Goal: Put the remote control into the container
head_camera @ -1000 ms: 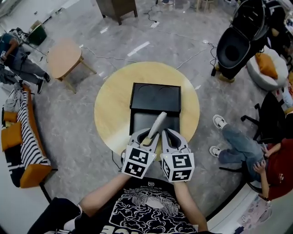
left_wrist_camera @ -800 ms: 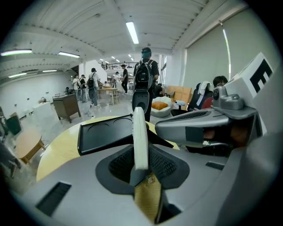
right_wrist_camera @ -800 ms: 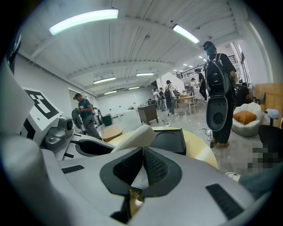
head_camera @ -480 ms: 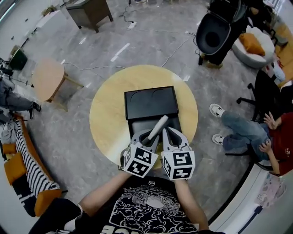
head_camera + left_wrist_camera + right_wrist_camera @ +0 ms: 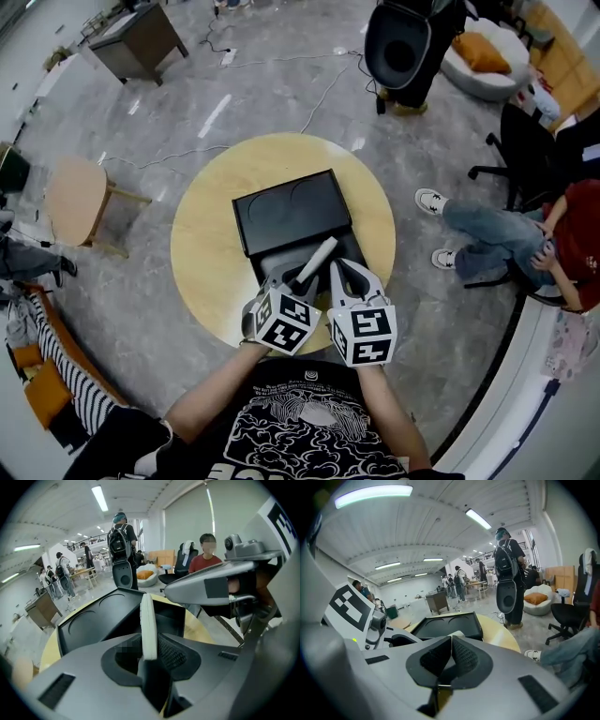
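Item: remote control, near end clamped betw. jaws of left gripper, tip pointing 1 o'clock, above open container on round table.
Right gripper: jaws together, nothing held.
Status: pickup done. Lowering into container + release not yet done.

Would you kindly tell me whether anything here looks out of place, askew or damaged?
Nothing stands out. The left gripper holds the remote control by one end, tilted up over the open black container on the round table; nothing is spilled or damaged. The right gripper is shut and empty.
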